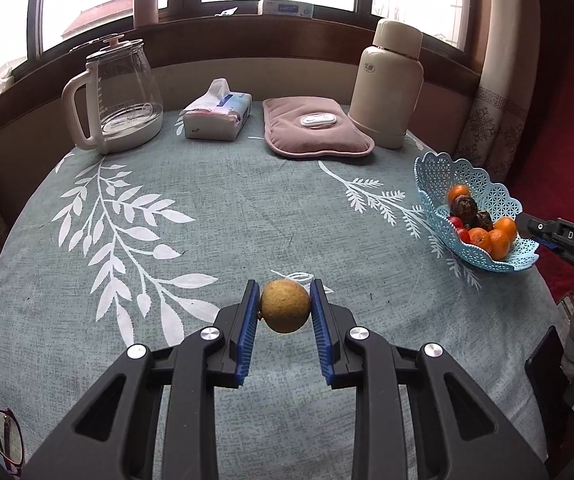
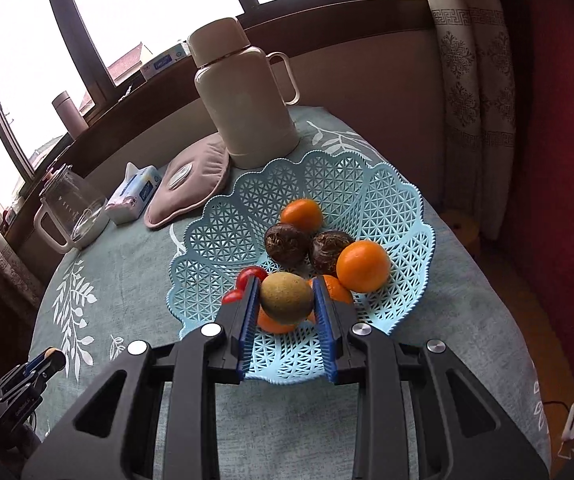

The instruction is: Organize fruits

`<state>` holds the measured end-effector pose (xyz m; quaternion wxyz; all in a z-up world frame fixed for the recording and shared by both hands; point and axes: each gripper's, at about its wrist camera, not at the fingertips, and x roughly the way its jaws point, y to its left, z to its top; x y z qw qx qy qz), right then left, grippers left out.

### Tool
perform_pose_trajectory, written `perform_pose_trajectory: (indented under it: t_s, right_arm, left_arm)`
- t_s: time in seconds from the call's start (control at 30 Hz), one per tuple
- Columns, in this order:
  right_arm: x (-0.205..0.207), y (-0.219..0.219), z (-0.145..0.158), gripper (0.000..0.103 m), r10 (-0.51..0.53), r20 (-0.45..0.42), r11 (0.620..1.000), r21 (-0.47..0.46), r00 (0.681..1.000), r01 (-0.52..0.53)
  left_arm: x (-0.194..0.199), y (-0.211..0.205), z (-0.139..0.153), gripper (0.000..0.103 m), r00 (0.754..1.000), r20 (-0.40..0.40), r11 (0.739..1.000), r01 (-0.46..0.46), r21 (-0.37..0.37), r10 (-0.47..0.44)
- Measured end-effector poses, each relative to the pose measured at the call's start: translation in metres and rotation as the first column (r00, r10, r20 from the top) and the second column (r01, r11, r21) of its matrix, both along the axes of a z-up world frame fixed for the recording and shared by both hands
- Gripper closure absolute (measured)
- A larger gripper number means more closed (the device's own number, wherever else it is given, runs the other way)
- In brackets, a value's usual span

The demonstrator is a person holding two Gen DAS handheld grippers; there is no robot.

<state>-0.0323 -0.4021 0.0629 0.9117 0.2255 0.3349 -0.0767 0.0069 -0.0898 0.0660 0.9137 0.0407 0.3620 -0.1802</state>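
My left gripper [image 1: 285, 307] is shut on a round yellow-brown fruit [image 1: 285, 306], held above the leaf-patterned tablecloth [image 1: 167, 240]. The light blue lattice basket [image 1: 499, 200] stands at the table's right edge with oranges, dark fruits and small red ones inside. My right gripper [image 2: 286, 300] is shut on a second yellow-brown fruit [image 2: 287, 297] and hangs over the near side of the basket [image 2: 223, 236]. Under and behind it lie an orange [image 2: 363, 266], two dark brown fruits [image 2: 287, 245] and red tomatoes [image 2: 249, 276]. The right gripper also shows in the left wrist view, just right of the basket.
Along the far side of the table stand a glass kettle [image 1: 117, 96], a tissue pack [image 1: 218, 114], a pink heating pad [image 1: 315, 126] and a cream thermos [image 1: 387, 84]. Glasses [image 1: 5, 436] lie at the near left edge. A red wall and curtain are on the right.
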Motion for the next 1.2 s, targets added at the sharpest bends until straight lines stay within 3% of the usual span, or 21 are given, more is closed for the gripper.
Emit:
perform_pose_trajectory:
  t_s: [0.43,0.57,0.8,1.2]
  right_arm:
    - [0.002,0.004,-0.003,0.075,0.003,-0.012,1.000,0.013,1.000,-0.002]
    - [-0.002,-0.002,-0.002,0.061,-0.027,-0.001,0.999,0.028,1.000,0.027]
    - [-0.007,-0.008,0.004,0.061,-0.057,0.020,0.998,0.038,0.998,0.056]
    - [-0.017,-0.016,0.018,0.053,-0.097,0.070,0.995,0.043,0.993,0.094]
  left_arm:
    - [0.001,-0.014,0.004,0.077,1.000,0.006,0.999,0.031,-0.010,-0.031]
    - [0.001,-0.017,0.004,0.077,0.999,0.004,0.999,0.038,-0.012,-0.038]
    - [0.002,-0.027,0.006,0.077,0.998,0.005,0.998,0.062,-0.015,-0.062]
    - [0.013,-0.088,0.013,0.077,0.986,0.031,0.987,0.162,-0.021,-0.161]
